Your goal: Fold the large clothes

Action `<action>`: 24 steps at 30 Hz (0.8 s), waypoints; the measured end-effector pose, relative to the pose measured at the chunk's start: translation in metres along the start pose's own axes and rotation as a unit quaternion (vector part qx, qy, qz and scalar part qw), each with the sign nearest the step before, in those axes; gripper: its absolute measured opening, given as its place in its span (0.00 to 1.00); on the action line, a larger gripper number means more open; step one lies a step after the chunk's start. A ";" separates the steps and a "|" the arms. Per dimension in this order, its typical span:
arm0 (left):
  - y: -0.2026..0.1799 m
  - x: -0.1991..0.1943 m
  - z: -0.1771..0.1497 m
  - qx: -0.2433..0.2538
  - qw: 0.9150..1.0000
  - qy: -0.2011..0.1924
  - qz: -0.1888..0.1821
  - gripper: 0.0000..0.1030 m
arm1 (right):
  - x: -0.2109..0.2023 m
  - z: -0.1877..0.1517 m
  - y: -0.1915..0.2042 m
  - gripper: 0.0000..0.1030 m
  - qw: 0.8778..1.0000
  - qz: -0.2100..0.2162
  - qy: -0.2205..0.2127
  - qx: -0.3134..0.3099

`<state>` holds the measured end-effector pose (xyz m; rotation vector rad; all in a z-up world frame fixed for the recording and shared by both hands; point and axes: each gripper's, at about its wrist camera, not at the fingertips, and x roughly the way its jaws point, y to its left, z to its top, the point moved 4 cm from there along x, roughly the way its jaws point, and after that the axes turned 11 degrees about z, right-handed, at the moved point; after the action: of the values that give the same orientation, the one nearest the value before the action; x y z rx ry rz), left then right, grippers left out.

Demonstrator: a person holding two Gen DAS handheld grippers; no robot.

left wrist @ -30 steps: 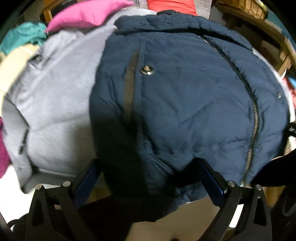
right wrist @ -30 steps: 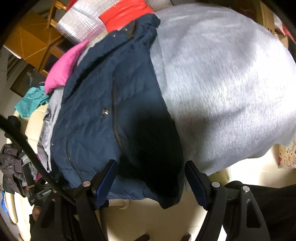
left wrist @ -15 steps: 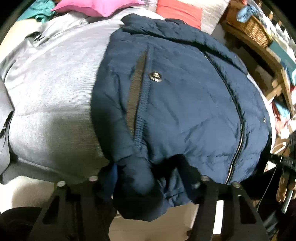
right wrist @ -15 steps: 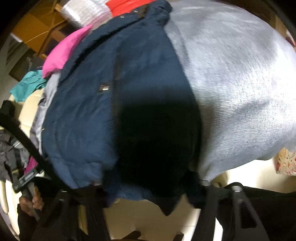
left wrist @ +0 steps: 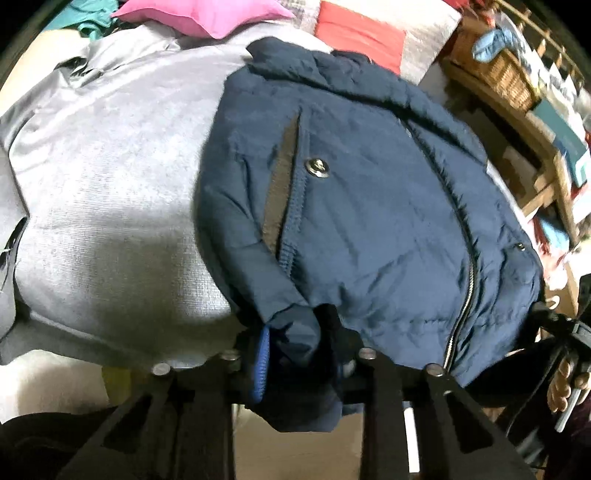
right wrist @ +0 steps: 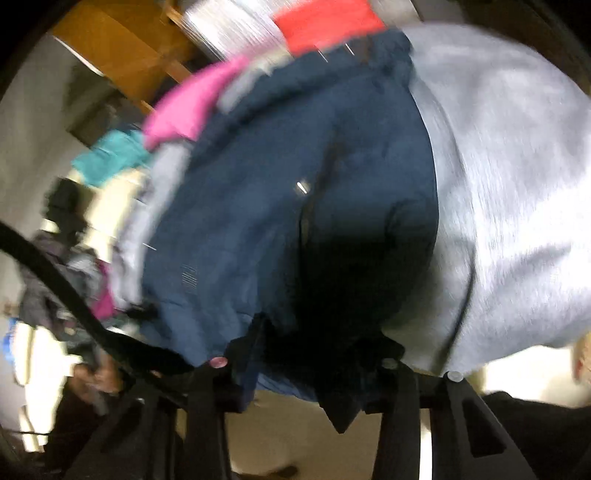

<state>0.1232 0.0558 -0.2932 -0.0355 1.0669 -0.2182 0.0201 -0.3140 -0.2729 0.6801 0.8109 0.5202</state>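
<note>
A navy padded jacket [left wrist: 369,206] with a zipper and a snap lies over a grey sweatshirt [left wrist: 103,192]. My left gripper [left wrist: 299,354] is shut on the jacket's near hem, which bunches between the blue pads. In the blurred right wrist view the jacket [right wrist: 280,206] lies beside the grey sweatshirt [right wrist: 517,206]. My right gripper [right wrist: 306,365] is shut on the jacket's other hem corner, and dark cloth hides its fingertips.
A pink cushion [left wrist: 207,14] and a red cloth [left wrist: 362,33] lie at the back. A wooden shelf with a wicker basket [left wrist: 495,70] stands at the right. Teal cloth [right wrist: 110,158] and a dark clothes pile [right wrist: 55,288] lie left.
Both grippers went from open around the jacket's hem to shut on it. The hem now bunches up in them, and the right view has become blurred by motion.
</note>
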 end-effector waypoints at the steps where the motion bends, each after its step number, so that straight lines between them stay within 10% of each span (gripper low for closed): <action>1: 0.001 -0.001 0.001 -0.001 1.000 -0.002 -0.004 0.27 | -0.003 0.004 0.002 0.42 1.000 0.011 -0.010 0.000; 8: -0.008 0.004 -0.002 0.021 1.000 0.012 -0.004 0.47 | 0.027 0.001 -0.031 0.57 0.996 -0.026 0.054 0.061; 12: 0.000 -0.002 0.000 0.000 1.000 0.008 -0.018 0.24 | 0.014 0.015 -0.003 0.40 0.999 0.025 0.025 0.018; 20: -0.009 -0.018 0.010 0.029 0.999 -0.004 -0.041 0.27 | 0.043 0.028 -0.007 0.52 0.997 0.007 0.072 0.020; 24: 0.001 -0.031 0.020 0.009 0.997 -0.007 -0.080 0.22 | 0.028 0.050 0.025 0.34 0.999 0.039 0.029 -0.022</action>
<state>0.1268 0.0610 -0.2570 -0.1063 1.0482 -0.3728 0.0722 -0.2966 -0.2433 0.6598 0.8269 0.6293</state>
